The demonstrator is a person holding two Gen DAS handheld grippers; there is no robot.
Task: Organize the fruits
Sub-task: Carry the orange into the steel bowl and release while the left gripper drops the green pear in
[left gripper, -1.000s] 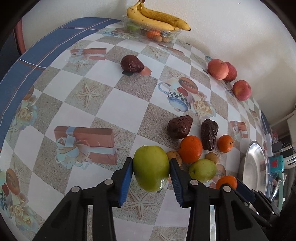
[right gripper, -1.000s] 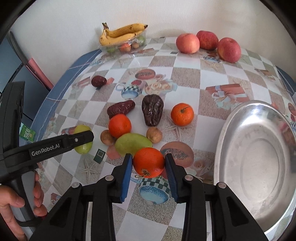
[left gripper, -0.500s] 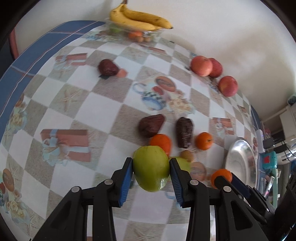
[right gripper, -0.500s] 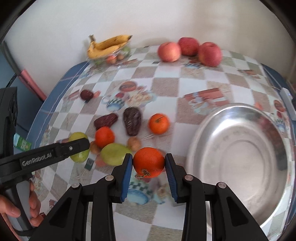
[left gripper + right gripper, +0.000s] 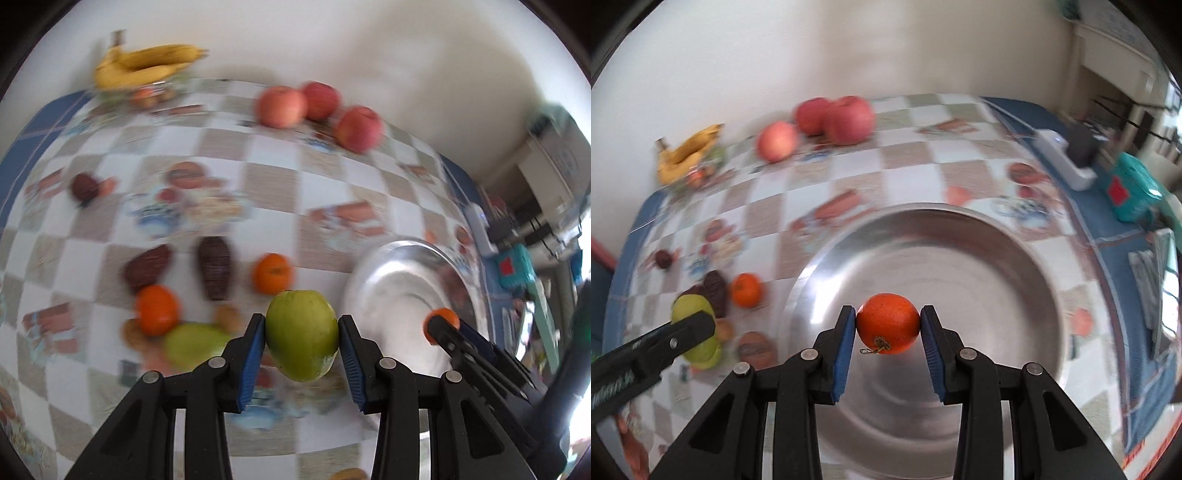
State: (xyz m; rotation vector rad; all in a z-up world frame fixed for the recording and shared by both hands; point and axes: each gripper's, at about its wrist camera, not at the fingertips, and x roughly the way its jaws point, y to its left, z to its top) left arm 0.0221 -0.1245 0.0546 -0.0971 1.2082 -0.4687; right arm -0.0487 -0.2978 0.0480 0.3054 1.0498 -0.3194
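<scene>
**Both tongs loaded, orange held above the steel bowl**

The left gripper [image 5: 302, 334] pinches a green mango [image 5: 301, 334] between its blue pads. The mango's long axis runs roughly from 12 to 6 o'clock in the left wrist view, broad end up, narrower end tilted slightly toward 5 o'clock. It hangs clear of the checked tablecloth [image 5: 273, 184], just beside the rim of the steel bowl [image 5: 399, 266], which lies at 3 o'clock from it.

The right gripper [image 5: 888, 328] is pressed onto an orange [image 5: 888, 323], its stem stub pointing down toward 7 o'clock. The orange is nearly round, so no long axis can be told. It is held over the near inner part of the bowl; whether it touches the metal cannot be told.

Both grippers point forward and downward at the table. In the right wrist view the left gripper enters from 8 o'clock, its mango just outside the bowl's rim.

On the cloth at 10 o'clock from the mango lie two dark brown fruits [image 5: 214, 267], two more oranges [image 5: 157, 308] and a second green fruit [image 5: 192, 341]. Three red apples [image 5: 317, 107] and bananas [image 5: 147, 64] sit along the far wall. Both views are motion-blurred.
</scene>
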